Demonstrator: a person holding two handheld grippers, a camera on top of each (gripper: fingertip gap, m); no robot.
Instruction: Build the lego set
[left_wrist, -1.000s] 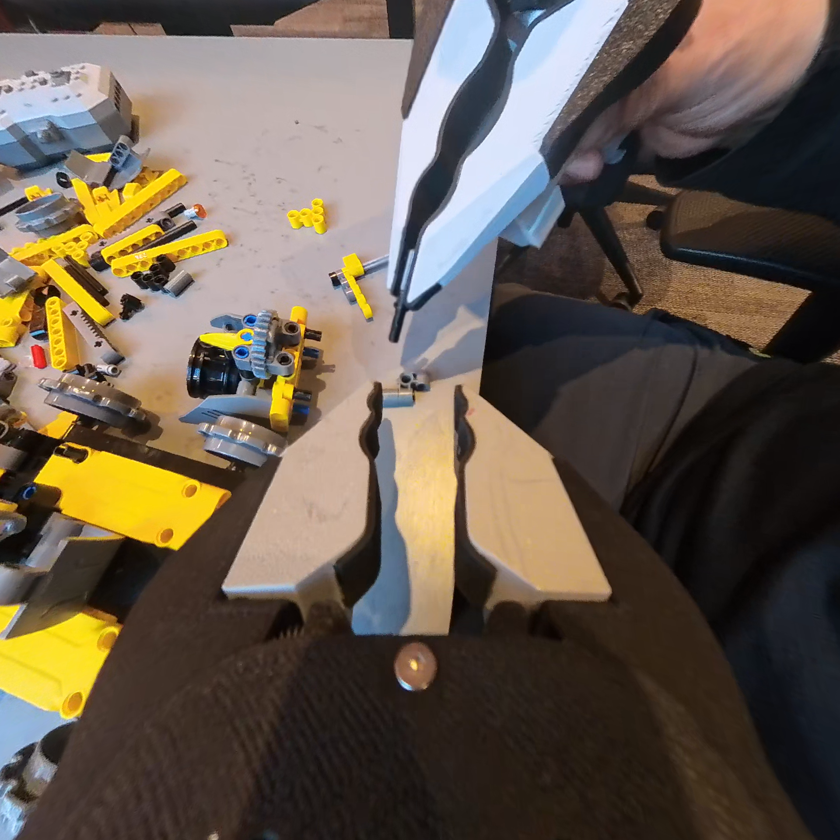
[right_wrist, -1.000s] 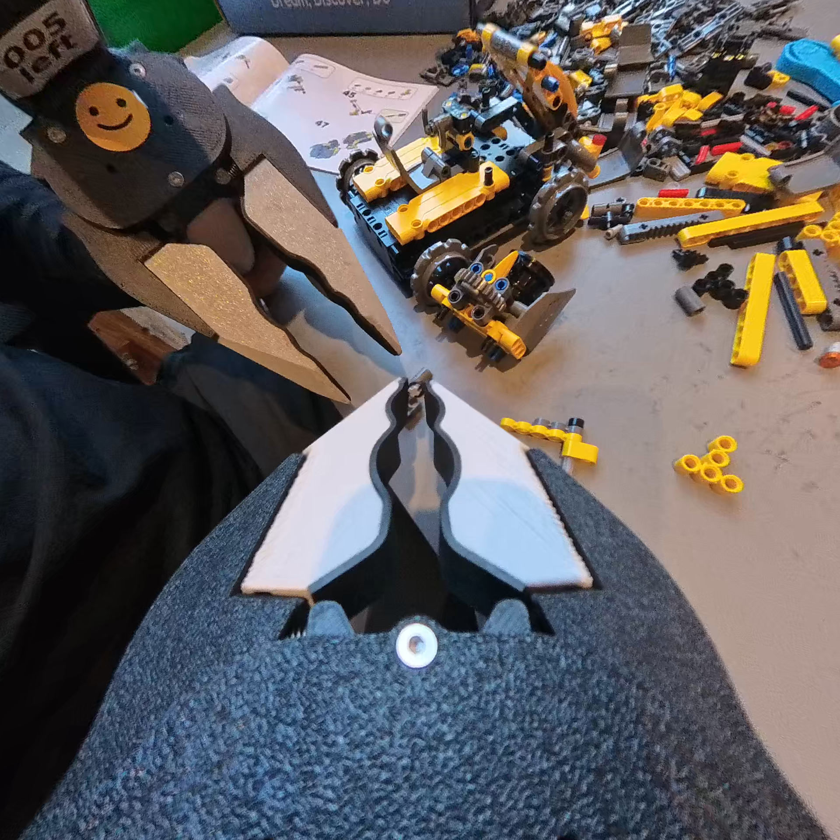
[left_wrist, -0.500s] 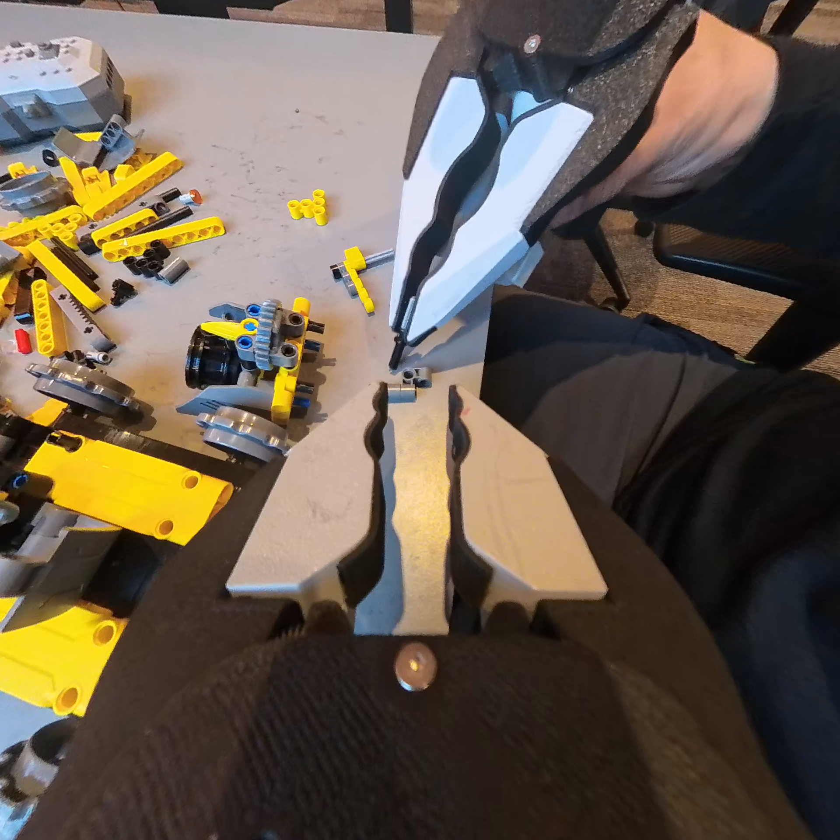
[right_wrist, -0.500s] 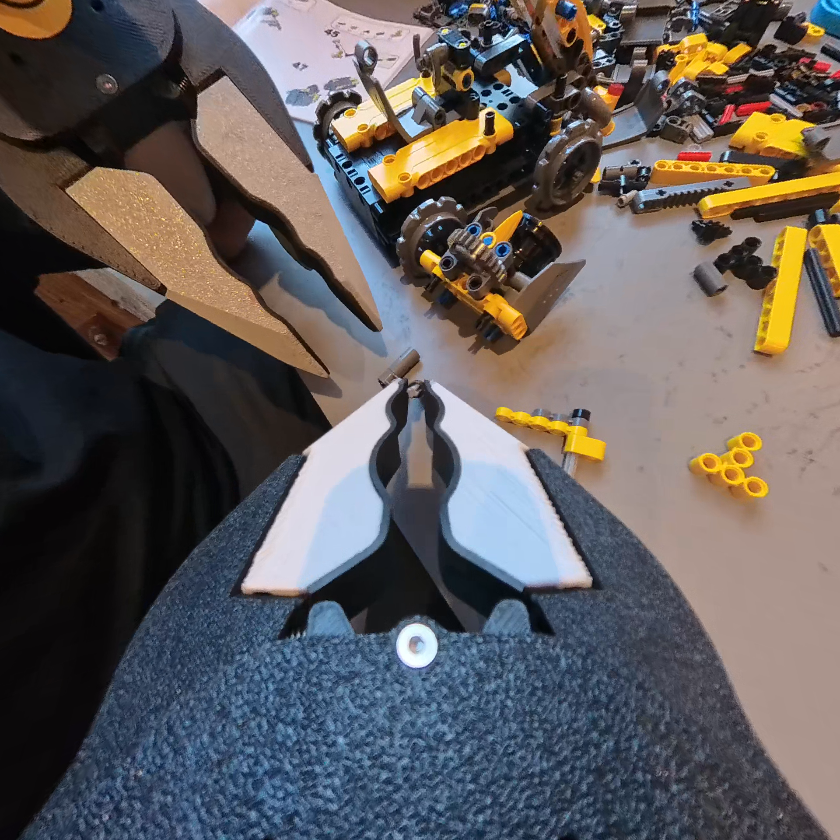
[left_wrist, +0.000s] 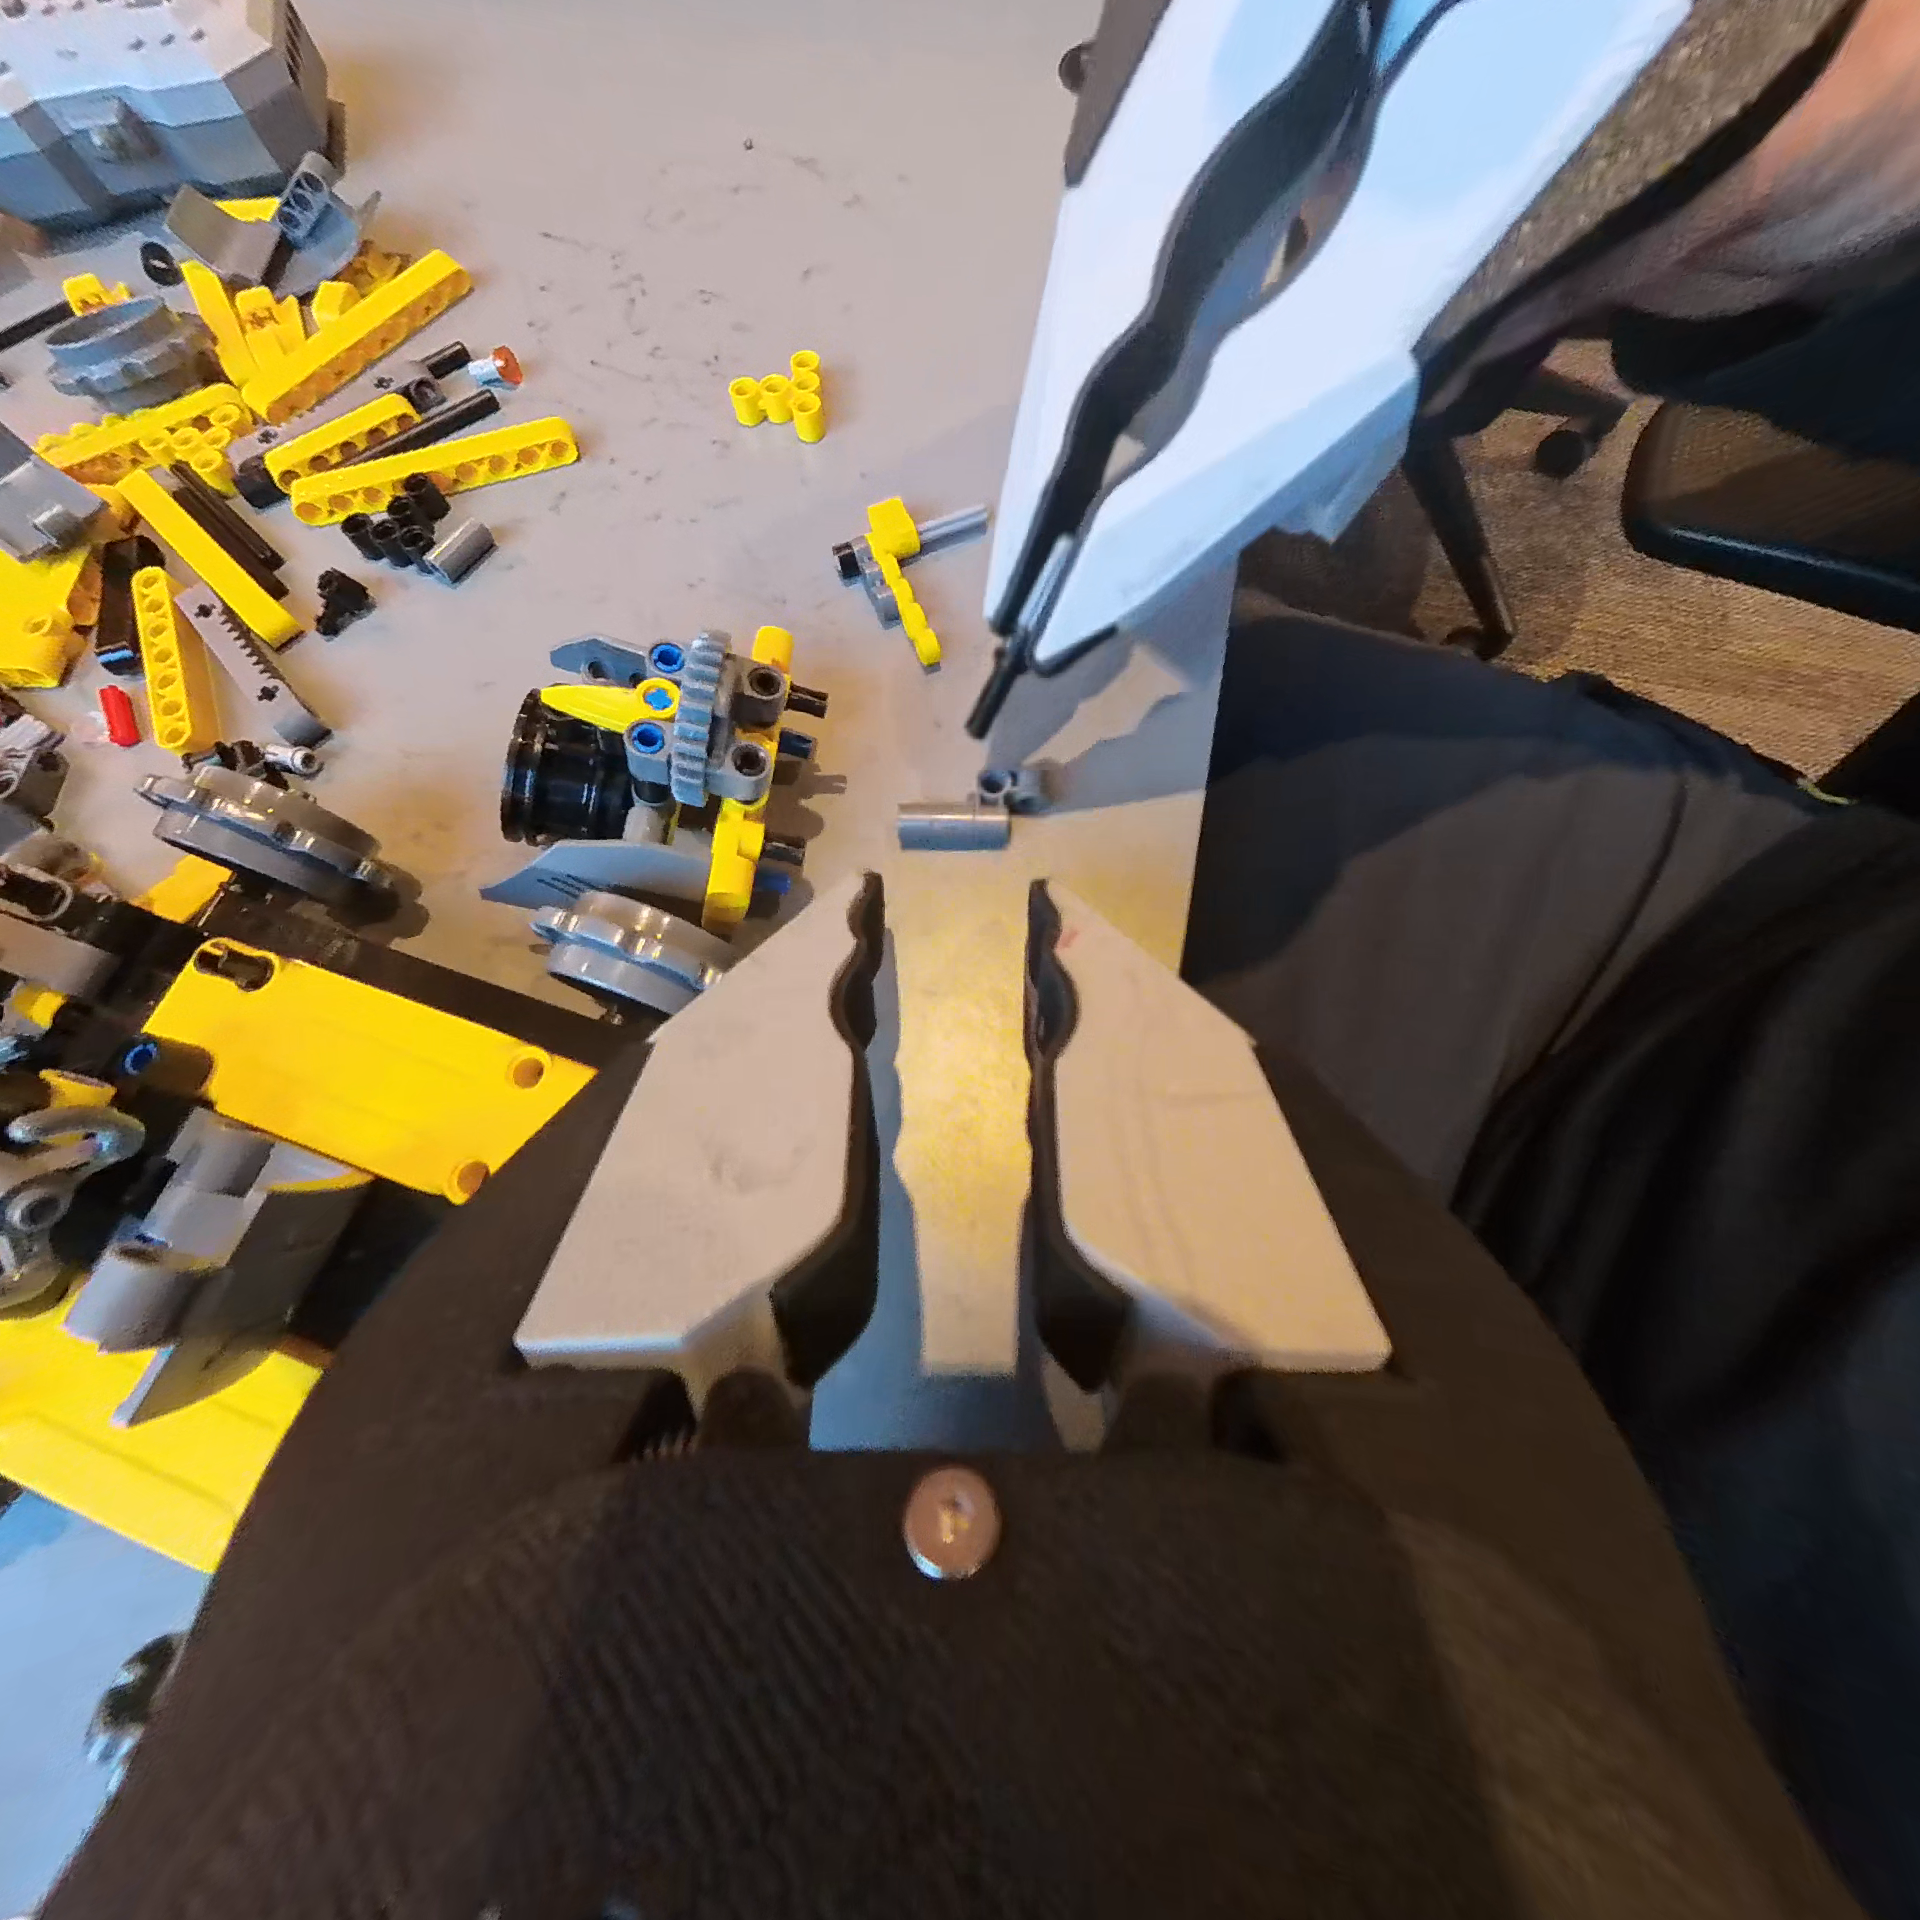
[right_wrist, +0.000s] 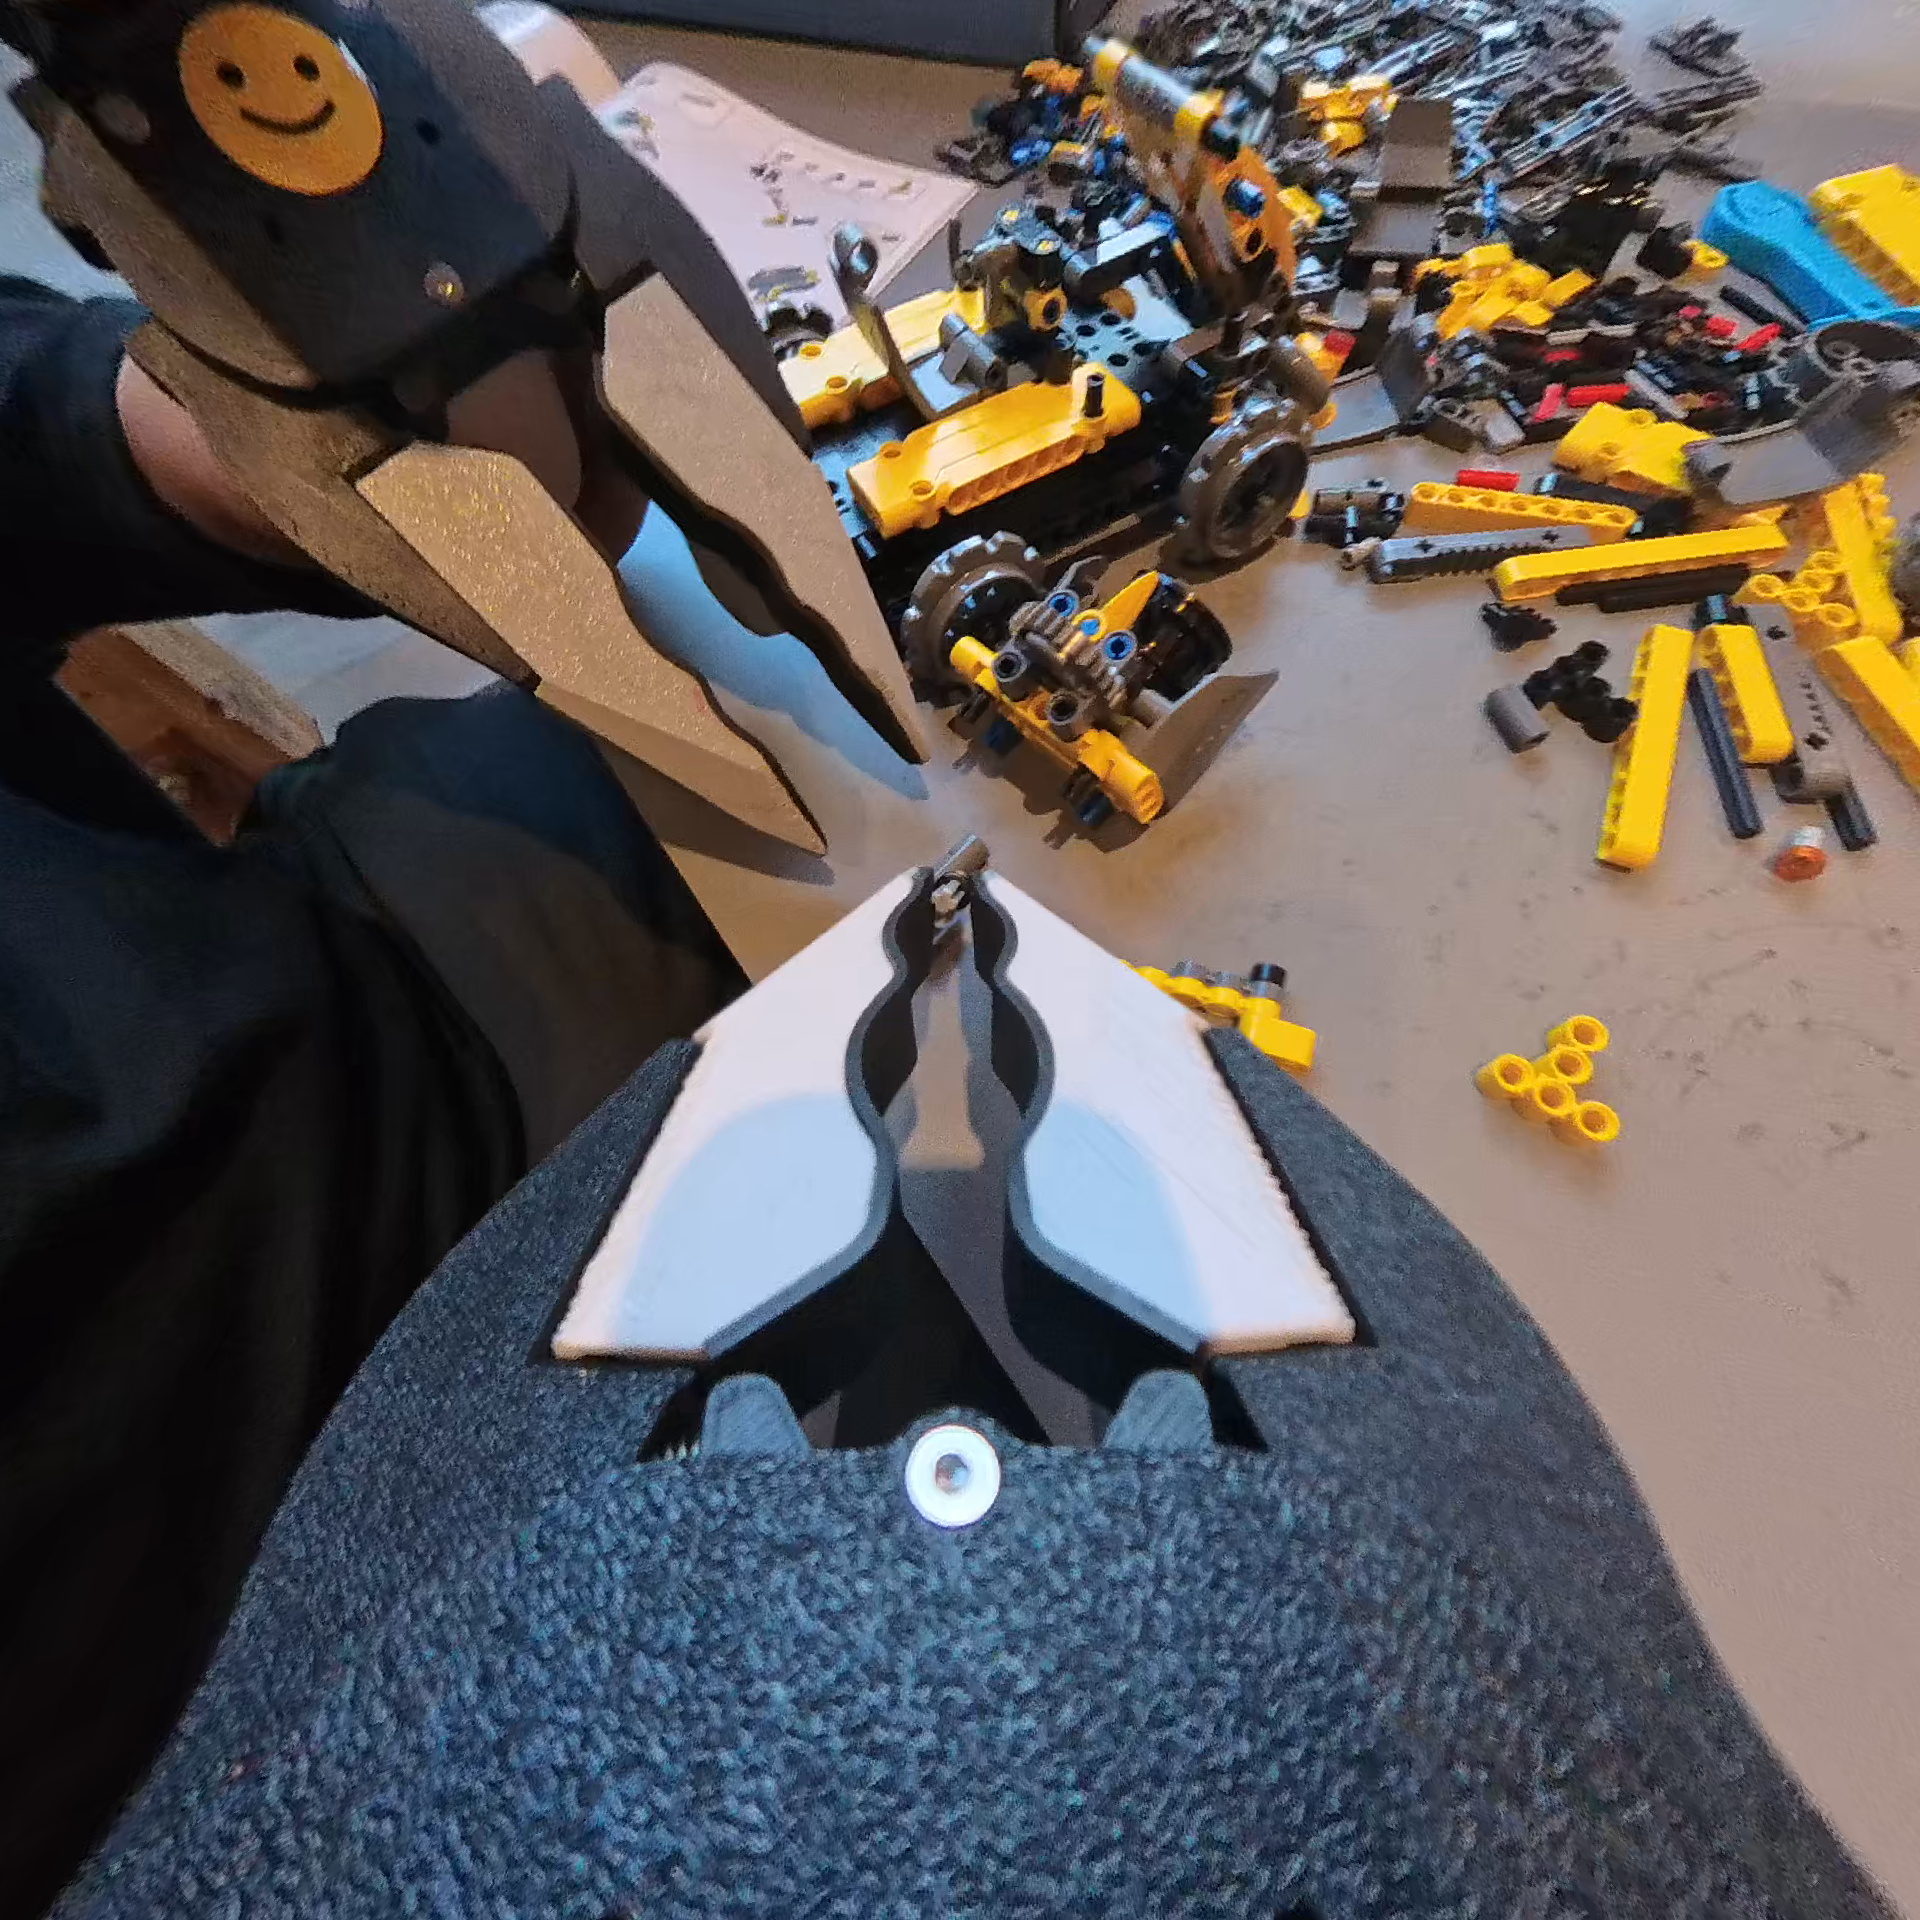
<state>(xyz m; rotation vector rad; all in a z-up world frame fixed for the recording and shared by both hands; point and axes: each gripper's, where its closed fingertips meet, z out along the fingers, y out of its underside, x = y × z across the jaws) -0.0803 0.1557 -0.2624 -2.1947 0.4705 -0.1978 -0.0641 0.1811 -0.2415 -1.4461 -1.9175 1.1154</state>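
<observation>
My left gripper (left_wrist: 954, 888) has grey fingers, is open and empty, and sits low over the grey table (left_wrist: 675, 156). A small grey connector (left_wrist: 954, 826) lies on the table just ahead of its tips. My right gripper (left_wrist: 1023, 639), with white fingers, hangs above the connector, shut on a thin black pin (left_wrist: 987, 698) that points down at it. In the right wrist view the right gripper (right_wrist: 954, 883) has the connector (right_wrist: 964, 857) just beyond its tips. The open left gripper (right_wrist: 862, 798) is at the upper left there.
A yellow and grey gear assembly (left_wrist: 665, 748) lies left of the connector. A yellow angled piece (left_wrist: 894, 571), a small yellow cluster (left_wrist: 779, 395), loose beams (left_wrist: 416, 468) and a part-built yellow vehicle (right_wrist: 1039, 416) are around. The table edge (left_wrist: 1210, 727) and a person's legs are at the right. The left gripper's tips are roughly 4 centimetres from the right gripper's.
The right gripper dipped the black pin toward the grey connector, then lifted it a little. The left gripper drew back slightly, so the connector now lies clear ahead of its tips.
</observation>
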